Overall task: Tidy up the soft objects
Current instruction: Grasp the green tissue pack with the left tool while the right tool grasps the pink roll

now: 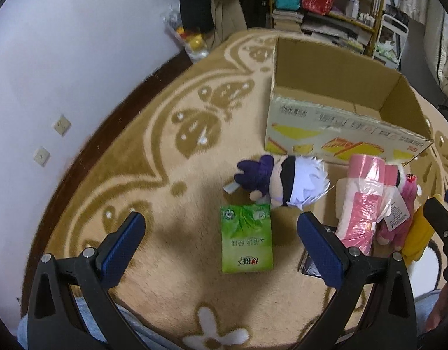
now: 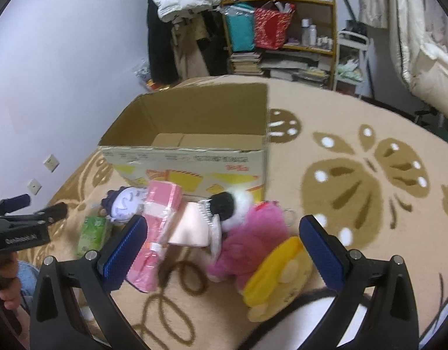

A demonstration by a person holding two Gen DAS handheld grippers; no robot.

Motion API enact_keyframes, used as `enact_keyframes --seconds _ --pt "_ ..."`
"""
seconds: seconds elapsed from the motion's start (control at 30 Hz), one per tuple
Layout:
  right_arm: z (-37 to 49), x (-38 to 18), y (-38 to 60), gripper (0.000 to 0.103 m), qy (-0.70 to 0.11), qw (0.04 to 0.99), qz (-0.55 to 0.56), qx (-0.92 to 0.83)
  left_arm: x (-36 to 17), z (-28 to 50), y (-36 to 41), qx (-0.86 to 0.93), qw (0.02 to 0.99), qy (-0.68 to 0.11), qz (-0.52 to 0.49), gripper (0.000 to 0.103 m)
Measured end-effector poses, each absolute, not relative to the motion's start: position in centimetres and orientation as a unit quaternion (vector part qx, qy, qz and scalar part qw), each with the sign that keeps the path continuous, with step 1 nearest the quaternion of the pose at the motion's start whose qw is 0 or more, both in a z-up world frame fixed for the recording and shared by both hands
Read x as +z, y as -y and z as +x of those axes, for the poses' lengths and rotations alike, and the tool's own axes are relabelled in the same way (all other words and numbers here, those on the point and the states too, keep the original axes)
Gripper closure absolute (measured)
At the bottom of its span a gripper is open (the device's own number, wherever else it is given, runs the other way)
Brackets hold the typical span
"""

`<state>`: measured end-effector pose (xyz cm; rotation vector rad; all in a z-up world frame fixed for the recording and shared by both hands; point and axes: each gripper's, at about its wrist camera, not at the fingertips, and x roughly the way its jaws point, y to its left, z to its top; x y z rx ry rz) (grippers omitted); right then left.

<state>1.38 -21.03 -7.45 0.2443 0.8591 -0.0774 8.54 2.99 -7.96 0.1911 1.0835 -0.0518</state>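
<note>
A big tan rug (image 1: 171,192) with brown butterfly shapes covers the floor. At its far side stands an open cardboard box (image 2: 194,134), and it looks like nothing is in it yet. The soft things all lie in a row just in front of the box, near the person.

From biggest down: a pink plush toy (image 2: 247,233), a yellow plush (image 2: 279,274) touching it on the near right, a long pink wrapped pack (image 2: 157,233) leaning across a pale roll, a doll with white hair and purple clothes (image 1: 285,180), and a green tissue pack (image 1: 246,239) lying flat.

The left gripper (image 1: 221,242) is spread wide and holds nothing; the green pack sits between its fingers, lower down. The right gripper (image 2: 224,242) is spread wide too, empty, over the pink plush.

What could go wrong? The toys are piled close and touching, so a grab may catch two at once or pull on a tag. The plastic on the pink pack looks slippery and could slide out.

The green pack and the box have Chinese writing, too blurry to read. The left gripper's body has small white letters I cannot make out.
</note>
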Motion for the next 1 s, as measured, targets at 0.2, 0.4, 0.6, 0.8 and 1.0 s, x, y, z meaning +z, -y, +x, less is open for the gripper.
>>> enact_keyframes --seconds 0.2,0.4,0.6,0.8,1.0 --pt "3.3 -8.7 19.6 0.013 -0.436 0.891 0.13 -0.002 -10.4 10.3 -3.4 -0.021 0.827 -0.558 0.07 0.0" --pt "5.3 -9.2 18.2 0.022 -0.437 0.891 0.122 0.026 -12.4 11.4 -3.7 -0.008 0.808 -0.584 0.07 0.0" --pt "7.3 -10.8 17.2 0.031 -0.457 0.881 0.116 0.045 -14.0 11.9 -3.7 -0.002 0.792 -0.606 0.077 0.0" --pt "8.4 -11.7 16.2 0.038 -0.457 0.882 0.099 0.054 -15.6 12.6 -3.3 -0.004 0.778 -0.622 0.084 0.0" --pt "9.1 -12.4 15.6 0.04 -0.466 0.879 0.09 0.043 -17.1 13.3 -3.2 0.007 0.762 -0.64 0.101 0.0"
